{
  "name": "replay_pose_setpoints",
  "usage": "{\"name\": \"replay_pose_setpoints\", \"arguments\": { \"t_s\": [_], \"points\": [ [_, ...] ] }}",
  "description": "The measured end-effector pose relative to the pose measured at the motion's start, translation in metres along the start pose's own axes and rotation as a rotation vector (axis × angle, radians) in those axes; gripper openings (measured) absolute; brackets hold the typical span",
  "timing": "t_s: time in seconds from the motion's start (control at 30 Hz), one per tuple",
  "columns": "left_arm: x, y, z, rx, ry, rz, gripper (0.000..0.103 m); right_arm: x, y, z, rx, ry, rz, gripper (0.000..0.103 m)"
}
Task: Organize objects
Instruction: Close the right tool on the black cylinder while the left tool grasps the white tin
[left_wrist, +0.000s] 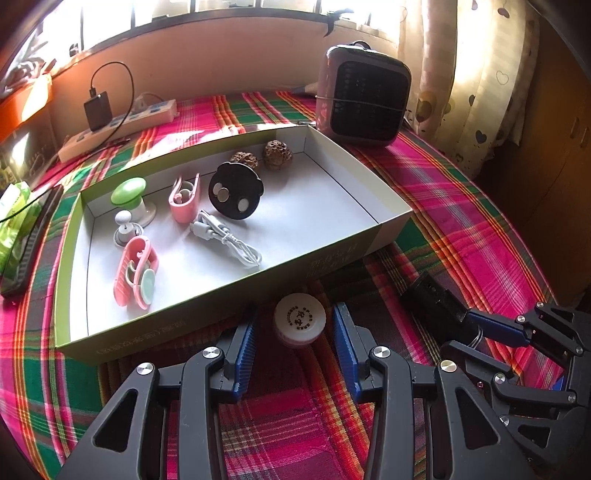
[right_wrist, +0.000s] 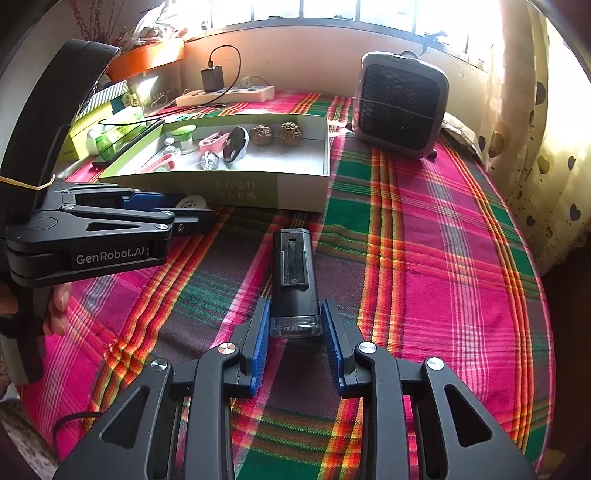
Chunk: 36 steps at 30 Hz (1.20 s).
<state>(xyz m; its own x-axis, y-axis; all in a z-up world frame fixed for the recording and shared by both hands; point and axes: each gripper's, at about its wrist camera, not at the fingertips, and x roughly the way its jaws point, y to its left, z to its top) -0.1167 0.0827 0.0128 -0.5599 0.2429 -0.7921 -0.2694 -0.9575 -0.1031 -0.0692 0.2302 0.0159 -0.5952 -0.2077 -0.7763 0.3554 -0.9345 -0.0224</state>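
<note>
- Left gripper (left_wrist: 293, 343), black with blue ribbed pads: spread wide around a small round white-capped jar with a pink base (left_wrist: 299, 325), gaps visible on both sides, pads not touching it.
- Jar standing upright on the plaid pink-and-green cloth (left_wrist: 461, 229), just in front of the near wall of the shallow green-sided cardboard box (left_wrist: 229, 310).
- Right gripper (right_wrist: 294, 334): set narrow about the clear end of a black rectangular device (right_wrist: 294, 280); pads at its flanks and seemingly pressing, so probably a grip.
- Device lying flat on the cloth, long axis running straight away from that claw toward the box, clear end nearest the pads.
- Box already holding a green-topped knob (left_wrist: 129, 192), two pink clips (left_wrist: 135, 271), a black disc with two round magnets (left_wrist: 234, 192), a coiled white cable (left_wrist: 227, 240) and two brown wrinkled nuts (left_wrist: 277, 155).
- Deciding relation: jar dead centre between the left pads, box directly beyond it; closing squarely, then lifting over the near wall, looks like the likely need.
- Left claw nearer the box; right claw further back and to the side, device well apart from the jar.
- Risk, as a judgement: round cap liable to slip if pinched off-centre.
</note>
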Motion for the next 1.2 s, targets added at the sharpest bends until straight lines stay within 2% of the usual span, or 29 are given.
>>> {"name": "replay_pose_setpoints", "arguments": {
  "t_s": [0.1,0.2,0.27,0.33,0.77,0.83,1.03,1.2],
  "points": [
    [0.0,0.0,-0.001,-0.004,-0.003,0.002,0.036,0.001,0.0,0.0,-0.004,0.004,0.003,0.029],
    [-0.001,0.002,-0.001,-0.014,-0.005,0.012,0.03,0.003,-0.001,0.003,-0.001,0.008,0.02,0.03],
    [-0.001,0.005,-0.001,-0.024,-0.006,0.008,0.027,0.006,0.0,0.005,-0.001,0.011,0.018,0.037],
    [-0.002,0.007,-0.002,-0.032,-0.006,-0.002,0.026,0.008,0.001,0.008,-0.003,0.013,0.02,0.041],
    [-0.009,0.012,-0.012,-0.033,-0.013,-0.013,0.026,0.016,0.004,0.018,0.024,0.009,0.005,0.041],
    [-0.011,0.012,-0.014,-0.03,-0.016,-0.011,0.026,0.016,0.003,0.018,0.029,0.008,0.004,0.041],
    [-0.013,0.014,-0.017,-0.031,-0.02,-0.012,0.026,0.015,0.003,0.018,0.041,0.005,-0.008,0.029],
    [-0.013,0.015,-0.018,-0.032,-0.021,-0.014,0.026,0.015,0.004,0.017,0.046,0.005,-0.016,0.029]
  ]
}}
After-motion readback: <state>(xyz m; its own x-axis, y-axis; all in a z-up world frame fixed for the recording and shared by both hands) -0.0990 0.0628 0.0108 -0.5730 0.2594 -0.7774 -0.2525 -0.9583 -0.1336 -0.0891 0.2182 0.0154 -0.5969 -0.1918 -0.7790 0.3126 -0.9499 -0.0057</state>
